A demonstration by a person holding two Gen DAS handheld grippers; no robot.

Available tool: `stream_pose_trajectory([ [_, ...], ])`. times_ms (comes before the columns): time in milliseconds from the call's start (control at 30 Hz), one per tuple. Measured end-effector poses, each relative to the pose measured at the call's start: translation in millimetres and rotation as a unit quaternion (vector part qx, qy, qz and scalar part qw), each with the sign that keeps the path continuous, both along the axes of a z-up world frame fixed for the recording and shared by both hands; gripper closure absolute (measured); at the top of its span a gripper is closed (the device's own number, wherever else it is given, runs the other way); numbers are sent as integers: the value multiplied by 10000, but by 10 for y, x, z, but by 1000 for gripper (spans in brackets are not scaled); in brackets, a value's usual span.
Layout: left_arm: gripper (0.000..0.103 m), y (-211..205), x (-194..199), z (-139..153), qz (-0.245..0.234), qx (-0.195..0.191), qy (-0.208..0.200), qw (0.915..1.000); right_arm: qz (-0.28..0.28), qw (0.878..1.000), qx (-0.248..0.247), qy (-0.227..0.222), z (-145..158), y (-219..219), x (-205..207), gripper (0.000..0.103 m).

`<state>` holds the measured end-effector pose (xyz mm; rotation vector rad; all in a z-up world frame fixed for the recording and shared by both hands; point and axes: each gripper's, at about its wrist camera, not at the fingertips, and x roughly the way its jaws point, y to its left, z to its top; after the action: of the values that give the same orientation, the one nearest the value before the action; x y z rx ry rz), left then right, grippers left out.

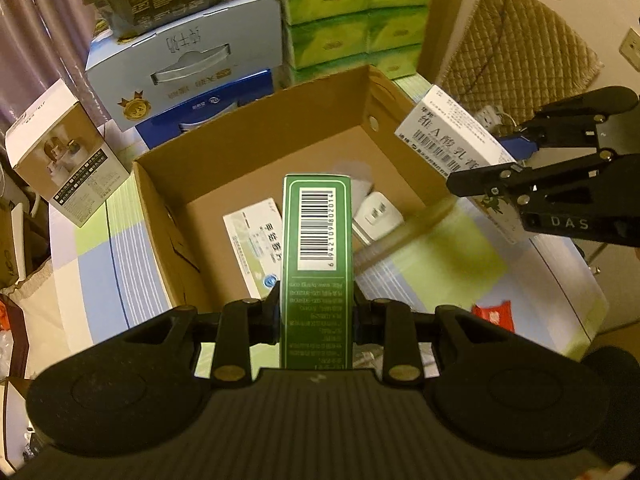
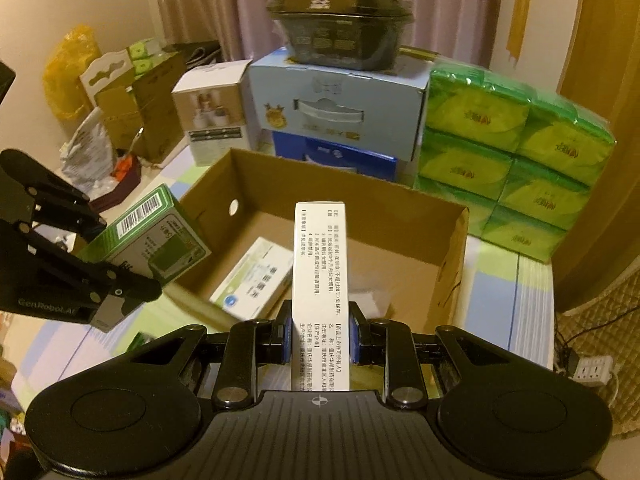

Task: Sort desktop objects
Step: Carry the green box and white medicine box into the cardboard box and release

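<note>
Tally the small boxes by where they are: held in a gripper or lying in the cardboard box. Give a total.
Held in a gripper: 2, a green box and a white box
Lying in the cardboard box: 2, a white-green carton and a small white one
Total: 4

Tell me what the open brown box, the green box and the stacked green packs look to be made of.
Open brown box: corrugated cardboard, matte, raw cut edges, punched hole.
Green box: thin printed paperboard, slight sheen, crisp folds, barcode.
Stacked green packs: probably tissue packs in glossy plastic film, given the shine and soft bulging shapes.
</note>
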<state>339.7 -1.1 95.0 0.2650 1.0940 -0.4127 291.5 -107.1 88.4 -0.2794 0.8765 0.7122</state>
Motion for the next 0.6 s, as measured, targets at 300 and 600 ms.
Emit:
stream_pose_trajectory([
  [300,78,67,393,-148,354,-206,-56,9991,-246,9995,178,21,-115,58,361,80],
  [600,78,133,759,-345,625,-317,-17,9975,-375,9990,207,90,-323,134,632,80],
])
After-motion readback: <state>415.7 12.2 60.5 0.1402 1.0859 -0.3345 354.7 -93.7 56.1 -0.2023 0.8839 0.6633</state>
